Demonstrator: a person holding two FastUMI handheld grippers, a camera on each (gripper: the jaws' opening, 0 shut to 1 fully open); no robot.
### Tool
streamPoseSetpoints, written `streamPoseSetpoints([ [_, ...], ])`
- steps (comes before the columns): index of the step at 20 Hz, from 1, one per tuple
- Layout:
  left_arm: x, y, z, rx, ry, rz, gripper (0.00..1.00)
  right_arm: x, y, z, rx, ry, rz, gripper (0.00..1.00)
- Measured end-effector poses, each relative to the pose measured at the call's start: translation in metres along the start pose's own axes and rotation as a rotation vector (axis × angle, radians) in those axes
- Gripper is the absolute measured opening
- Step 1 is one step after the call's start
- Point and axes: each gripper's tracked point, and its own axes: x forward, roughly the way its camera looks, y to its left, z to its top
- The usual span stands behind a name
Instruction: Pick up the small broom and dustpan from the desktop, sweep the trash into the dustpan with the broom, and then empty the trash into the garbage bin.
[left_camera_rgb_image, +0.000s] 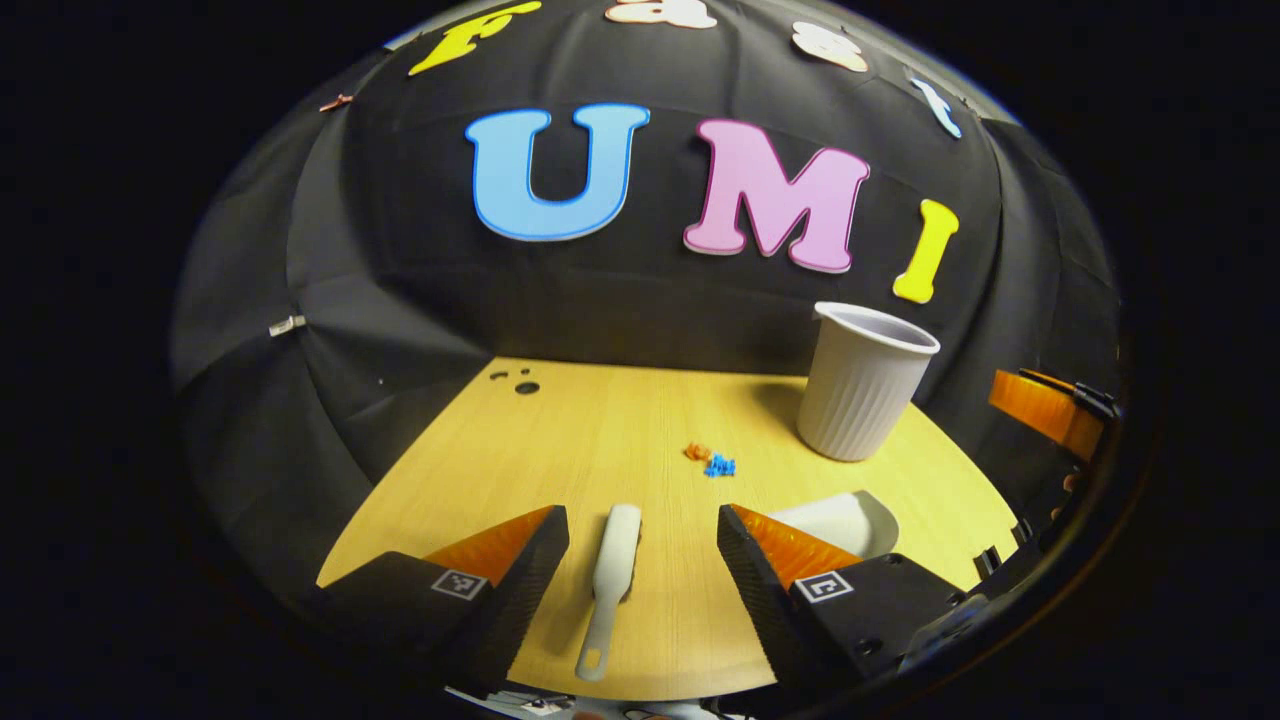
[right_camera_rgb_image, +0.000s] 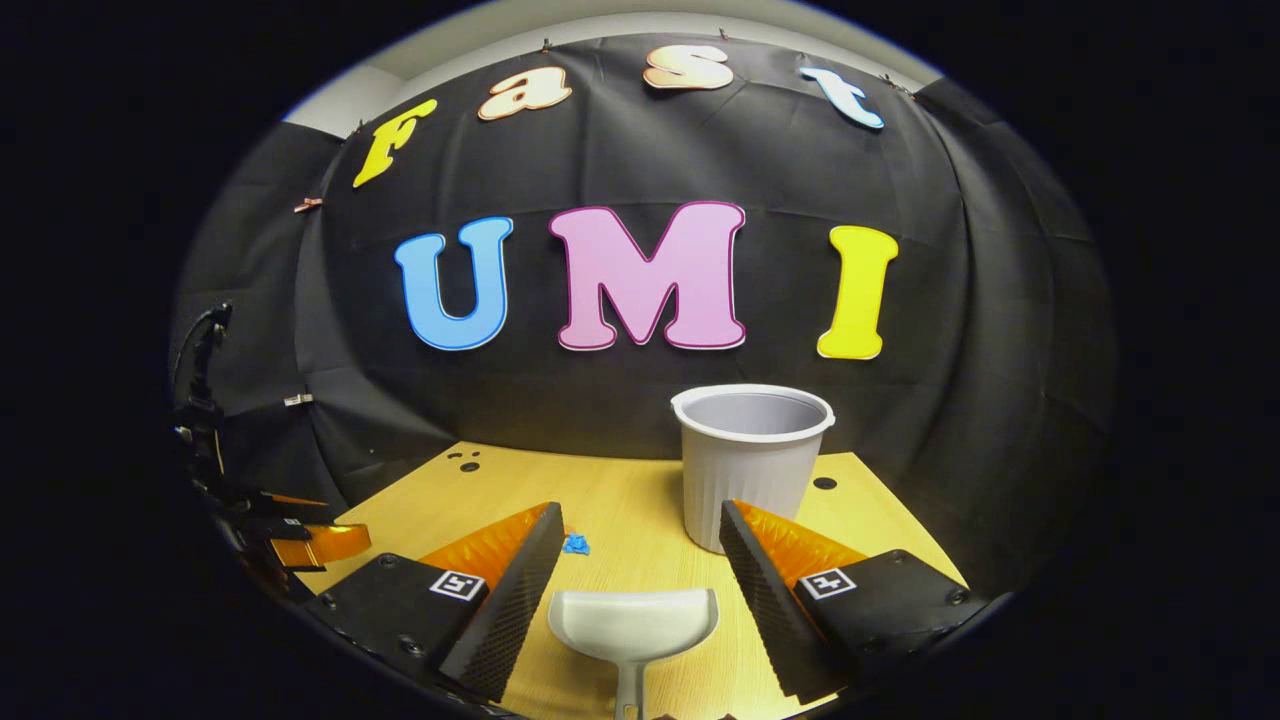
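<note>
In the left gripper view, the left tongs (left_camera_rgb_image: 643, 560) are seen spread wide above the pale wood-grain counter (left_camera_rgb_image: 600, 420), pinching nothing. The small broom (left_camera_rgb_image: 612, 588) is laid flat on the counter between the two ridged black fingers, touched by neither. Its long axis runs almost straight away from the camera: the thin handle, ended by a hanging loop, points toward the near edge, and the thicker rounded head points toward the far wall. It looks to be smooth off-white plastic. Past its head, a small heap of orange and blue scraps, the trash (left_camera_rgb_image: 710, 460), lies in the open. The ribbed, tapered white garbage bin (left_camera_rgb_image: 865, 385) stands upright to the right, and the dustpan (left_camera_rgb_image: 845, 522) is partly hidden behind the right finger.

In the right gripper view, the right tongs (right_camera_rgb_image: 640, 575) are likewise held apart and empty. The dustpan (right_camera_rgb_image: 633, 625), a shallow scoop of smooth white plastic, lies between the fingers, its wide mouth turned toward the garbage bin (right_camera_rgb_image: 750, 460) and its handle toward the camera. Blue trash (right_camera_rgb_image: 575, 544) shows beside the left finger.
</note>
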Motion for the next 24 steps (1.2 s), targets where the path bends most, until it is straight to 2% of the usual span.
streamPoseSetpoints([
  [4, 0.023, 0.012, -0.045, 0.036, 0.129, 0.010, 0.96, 0.006, -0.005, -0.015, 0.003, 0.039, -0.002, 0.98],
  [9, 0.050, 0.018, -0.093, -0.046, 0.295, 0.013, 0.96, 0.014, -0.009, -0.041, 0.005, 0.108, -0.004, 0.98],
  [12, 0.067, 0.026, -0.118, -0.027, 0.403, 0.020, 0.96, 0.019, -0.010, -0.056, 0.010, 0.146, 0.001, 0.98],
  [16, 0.087, 0.034, -0.141, 0.033, 0.504, 0.031, 0.96, 0.021, -0.014, -0.077, 0.016, 0.207, -0.013, 0.98],
  [20, 0.101, 0.036, -0.166, 0.006, 0.618, 0.027, 0.96, 0.019, -0.003, -0.096, 0.042, 0.260, 0.007, 0.99],
  [24, 0.108, 0.041, -0.173, 0.029, 0.664, 0.040, 0.94, 0.018, -0.002, -0.105, 0.041, 0.291, 0.009, 0.99],
])
